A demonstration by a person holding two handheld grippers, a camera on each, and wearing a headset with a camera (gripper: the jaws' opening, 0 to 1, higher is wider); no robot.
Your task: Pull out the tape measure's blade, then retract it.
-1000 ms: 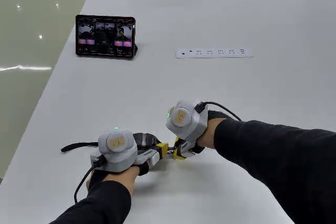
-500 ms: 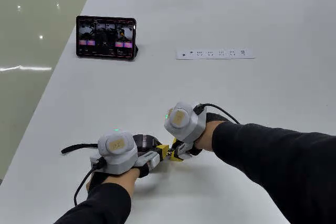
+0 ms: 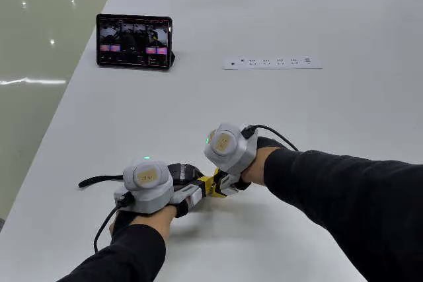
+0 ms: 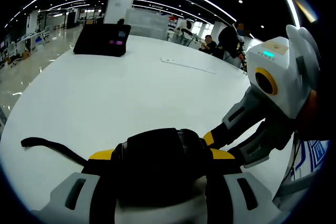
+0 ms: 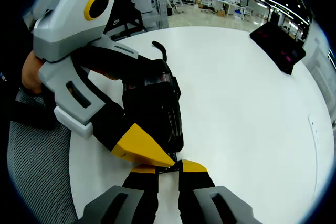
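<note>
While the left gripper [image 4: 160,153] clamps the tape measure [image 4: 160,166], the right gripper [image 5: 169,167] pinches at its mouth.

On the white table [image 3: 297,18], a tablet [image 3: 134,41] stands at the far left with its screen lit, and a white power strip [image 3: 273,63] lies flat at the far middle, well apart from the work. At the near left edge the two grippers meet tip to tip. The left one's jaws stand wide around the black tape measure case, touching both sides. The right one's yellow-tipped jaws are narrow, nearly together on the blade tip [image 5: 168,168] just at the case. A black wrist strap [image 3: 99,181] trails left from the case along the table.
</note>
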